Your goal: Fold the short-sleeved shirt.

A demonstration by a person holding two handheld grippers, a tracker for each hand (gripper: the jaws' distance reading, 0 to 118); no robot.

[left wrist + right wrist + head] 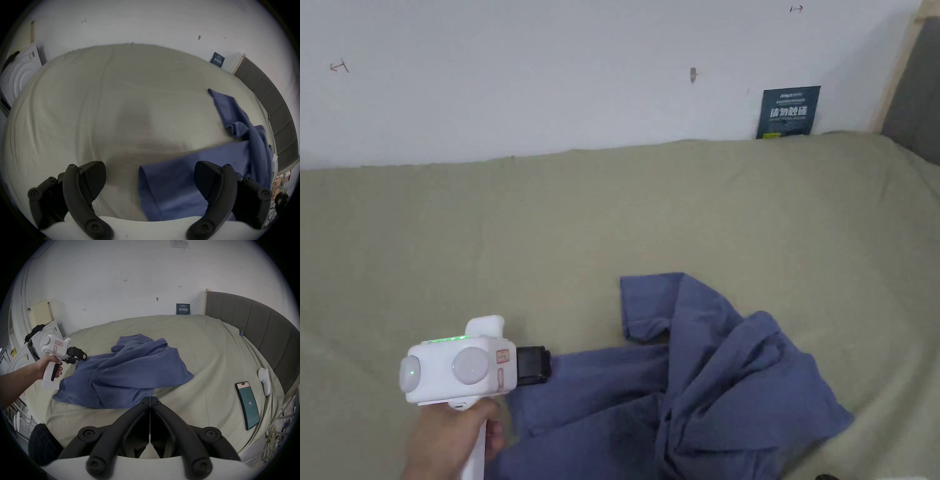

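Observation:
A blue short-sleeved shirt (706, 381) lies crumpled on the olive bed sheet (550, 237); one sleeve sticks out toward the wall. My left gripper (150, 177) is open, its jaws wide apart, hovering over the shirt's left edge (170, 186) with cloth under the right jaw. In the head view the left gripper (540, 365) points at that same edge, held by a hand (447, 437). In the right gripper view, my right gripper (150, 398) is shut with nothing between its jaws, just short of the shirt's near hem (121, 381); the left gripper (82, 355) shows at the shirt's left side.
A phone (247, 404) and a white controller (264, 380) lie on the sheet at the right, near a grey padded headboard (259, 337). A white wall (550, 75) runs behind the bed, with a dark sign (787, 112) leaning on it. White appliances (19, 356) stand at the left.

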